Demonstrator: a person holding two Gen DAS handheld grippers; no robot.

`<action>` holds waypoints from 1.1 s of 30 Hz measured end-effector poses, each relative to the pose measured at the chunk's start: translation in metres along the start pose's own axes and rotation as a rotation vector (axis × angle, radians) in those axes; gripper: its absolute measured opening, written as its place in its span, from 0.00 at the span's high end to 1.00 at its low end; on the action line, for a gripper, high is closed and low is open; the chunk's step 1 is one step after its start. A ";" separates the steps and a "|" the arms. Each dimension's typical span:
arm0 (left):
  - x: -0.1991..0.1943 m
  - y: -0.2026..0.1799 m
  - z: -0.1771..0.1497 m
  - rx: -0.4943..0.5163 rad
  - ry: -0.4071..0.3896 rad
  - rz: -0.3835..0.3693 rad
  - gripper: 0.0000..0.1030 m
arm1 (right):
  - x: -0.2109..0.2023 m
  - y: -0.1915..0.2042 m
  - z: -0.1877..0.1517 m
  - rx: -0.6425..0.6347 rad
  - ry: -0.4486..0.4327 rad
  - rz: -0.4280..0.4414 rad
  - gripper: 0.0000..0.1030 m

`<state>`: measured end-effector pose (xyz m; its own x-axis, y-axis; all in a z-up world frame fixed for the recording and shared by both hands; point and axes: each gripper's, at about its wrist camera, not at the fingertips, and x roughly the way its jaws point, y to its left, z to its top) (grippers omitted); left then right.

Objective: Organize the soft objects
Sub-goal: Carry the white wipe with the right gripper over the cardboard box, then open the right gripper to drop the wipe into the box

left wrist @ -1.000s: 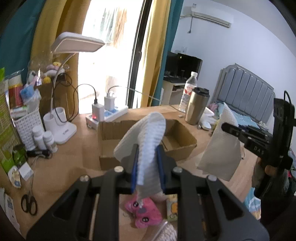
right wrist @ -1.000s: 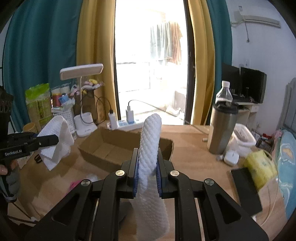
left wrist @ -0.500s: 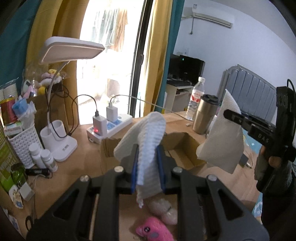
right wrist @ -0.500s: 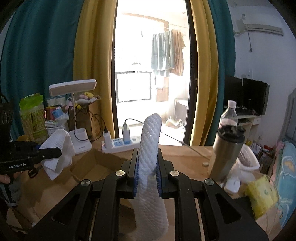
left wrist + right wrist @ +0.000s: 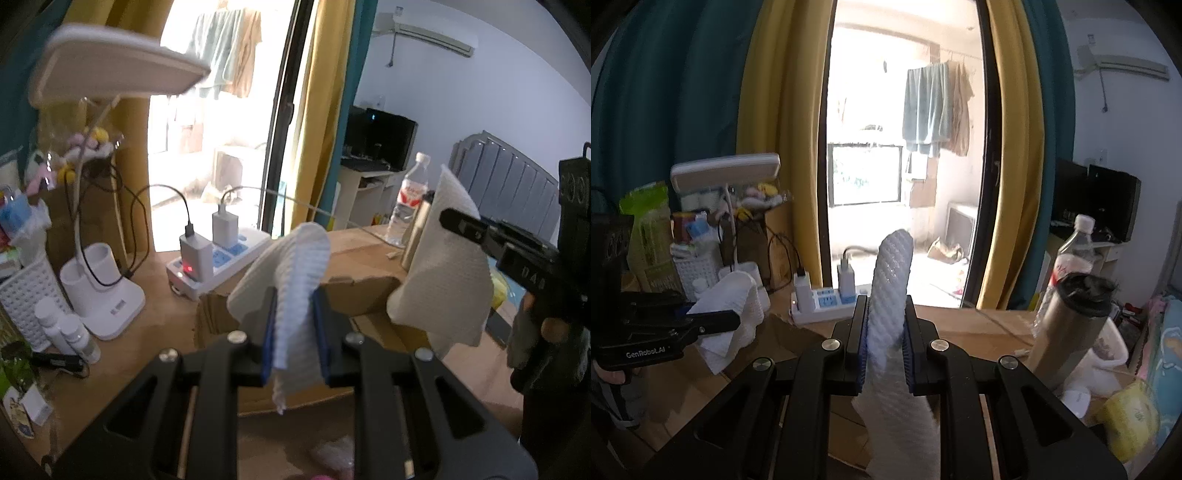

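My left gripper (image 5: 294, 325) is shut on a white waffle-textured cloth (image 5: 295, 266) that folds over its tips and hangs a little below them. It hovers over the open cardboard box (image 5: 362, 291) on the wooden desk. My right gripper (image 5: 885, 332) is shut on a second white cloth (image 5: 890, 280), which stands up between the blue pads and drapes down beneath. In the left wrist view the right gripper (image 5: 458, 221) is at the right, its cloth (image 5: 443, 288) hanging over the box's right side. In the right wrist view the left gripper (image 5: 731, 319) is at the left. A pink plush (image 5: 332, 454) lies blurred at the bottom edge.
A white desk lamp (image 5: 107, 299) reaches overhead at the left, beside a power strip (image 5: 221, 258) with chargers, a white basket (image 5: 26, 291) and small bottles (image 5: 70, 332). At the right stand a steel tumbler (image 5: 1071, 325), a water bottle (image 5: 1075, 251) and a yellow pack (image 5: 1130, 417).
Both grippers have travelled forward over the desk toward the window, still shut on their cloths. The lamp and power strip loom larger, and the pink plush has slid to the bottom edge.
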<state>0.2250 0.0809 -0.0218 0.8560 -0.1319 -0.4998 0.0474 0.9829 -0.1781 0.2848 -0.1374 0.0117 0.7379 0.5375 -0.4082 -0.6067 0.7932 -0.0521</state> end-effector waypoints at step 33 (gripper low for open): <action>0.048 -0.008 -0.031 0.030 0.171 0.020 0.70 | 0.032 0.009 -0.038 0.030 0.208 -0.002 0.44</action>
<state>0.2499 0.0624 -0.0707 0.7569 -0.1299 -0.6405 0.0487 0.9885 -0.1430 0.2920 -0.1242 -0.0361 0.6602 0.4676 -0.5878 -0.5939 0.8041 -0.0273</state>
